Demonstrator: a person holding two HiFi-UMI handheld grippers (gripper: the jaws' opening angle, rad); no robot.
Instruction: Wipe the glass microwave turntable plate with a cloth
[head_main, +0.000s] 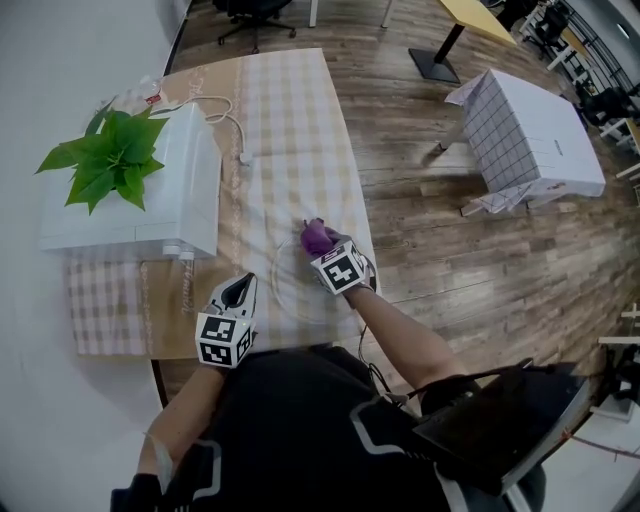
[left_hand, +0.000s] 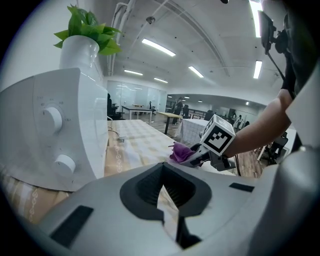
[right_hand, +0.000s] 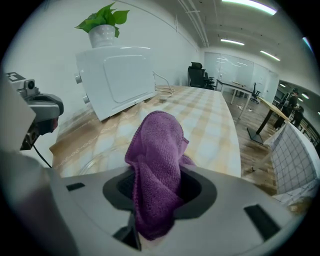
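Note:
The clear glass turntable plate (head_main: 290, 298) lies flat on the checked tablecloth near the table's front edge; its rim shows faintly in the right gripper view (right_hand: 92, 164). My right gripper (head_main: 322, 246) is shut on a purple cloth (head_main: 318, 238) over the plate's far part. The cloth (right_hand: 157, 150) bulges up out of the jaws. My left gripper (head_main: 241, 288) sits just left of the plate, jaws shut with only a thin slit between them (left_hand: 167, 210). From there I see the cloth (left_hand: 180, 151) and the right gripper (left_hand: 201, 156) ahead.
A white microwave (head_main: 190, 180) with a potted plant (head_main: 105, 155) on top stands at the table's left, its cable (head_main: 235, 125) trailing behind it. The table's right edge (head_main: 362, 215) drops to wooden floor. A cloth-covered box (head_main: 530, 140) stands off to the right.

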